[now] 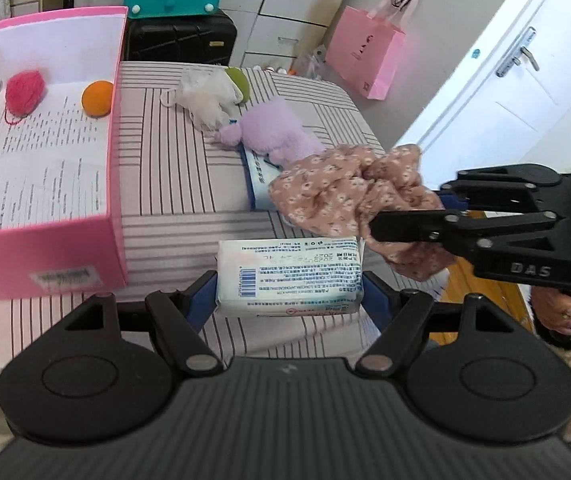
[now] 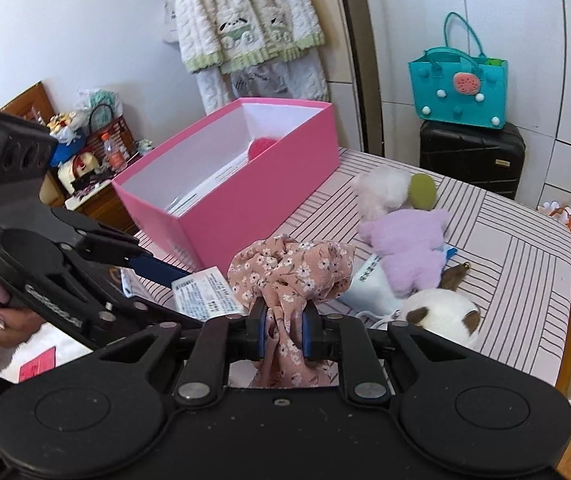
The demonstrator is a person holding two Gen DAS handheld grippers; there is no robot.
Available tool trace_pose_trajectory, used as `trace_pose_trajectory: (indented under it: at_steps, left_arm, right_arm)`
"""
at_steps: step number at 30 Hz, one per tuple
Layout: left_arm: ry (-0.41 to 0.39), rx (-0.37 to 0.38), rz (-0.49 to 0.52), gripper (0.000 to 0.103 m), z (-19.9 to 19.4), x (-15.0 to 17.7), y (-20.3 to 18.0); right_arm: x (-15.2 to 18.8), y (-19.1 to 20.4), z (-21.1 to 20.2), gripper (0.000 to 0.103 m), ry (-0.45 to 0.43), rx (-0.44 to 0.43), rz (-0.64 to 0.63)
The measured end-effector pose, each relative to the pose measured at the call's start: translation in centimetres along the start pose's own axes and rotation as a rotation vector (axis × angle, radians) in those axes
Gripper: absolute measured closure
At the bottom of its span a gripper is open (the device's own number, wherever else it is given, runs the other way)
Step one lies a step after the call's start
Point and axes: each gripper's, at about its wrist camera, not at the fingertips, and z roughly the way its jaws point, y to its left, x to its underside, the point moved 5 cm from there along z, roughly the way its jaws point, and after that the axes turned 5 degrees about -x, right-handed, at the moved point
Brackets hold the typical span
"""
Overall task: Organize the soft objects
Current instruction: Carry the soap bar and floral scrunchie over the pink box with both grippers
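Floral scrunchie hanging pinched in right tongs, just right of pink box. Tissue pack sitting clamped in left tongs, near box front corner. Risk: thin fabric slipping from narrow pinch before clearing box wall; pack snagging rim.

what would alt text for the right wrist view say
The right hand-held gripper is shut on a pink floral cloth above a striped bed. Beyond it stands an open pink box, with a purple plush toy and a white plush toy lying to the right. The left hand-held gripper holds a white tissue pack at the left.
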Motion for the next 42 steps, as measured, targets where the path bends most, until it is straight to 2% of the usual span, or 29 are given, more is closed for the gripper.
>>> trace_pose_trajectory:
  at_steps: [8,14,24,32,37,42]
  left_arm:
    - [-0.026,-0.009,-0.016,0.029,-2.4,1.3,1.0]
    - [-0.056,-0.006,0.011,0.029,-5.3,1.5,1.6]
    - [-0.163,-0.091,-0.012,0.028,-9.0,-0.5,5.4]
    - [-0.212,-0.155,-0.044,0.028,-9.0,-3.3,9.1]
    - [-0.273,-0.185,-0.013,0.028,-7.8,-5.5,10.9]
    - [-0.254,-0.211,-0.014,0.028,-4.9,-7.3,13.1]
  right_arm:
    - [0.2,2.0,0.3,0.083,0.008,0.001,-0.021]
    - [-0.4,3.9,0.6,0.082,0.018,-0.017,-0.067]
    - [-2.0,5.1,1.3,0.082,-0.01,-0.063,-0.111]
    - [-5.6,5.9,2.8,0.082,-0.082,-0.118,-0.169]
    - [-9.0,5.9,5.2,0.082,-0.092,-0.145,-0.188]
    - [-13.2,4.5,9.2,0.082,-0.059,-0.079,-0.181]
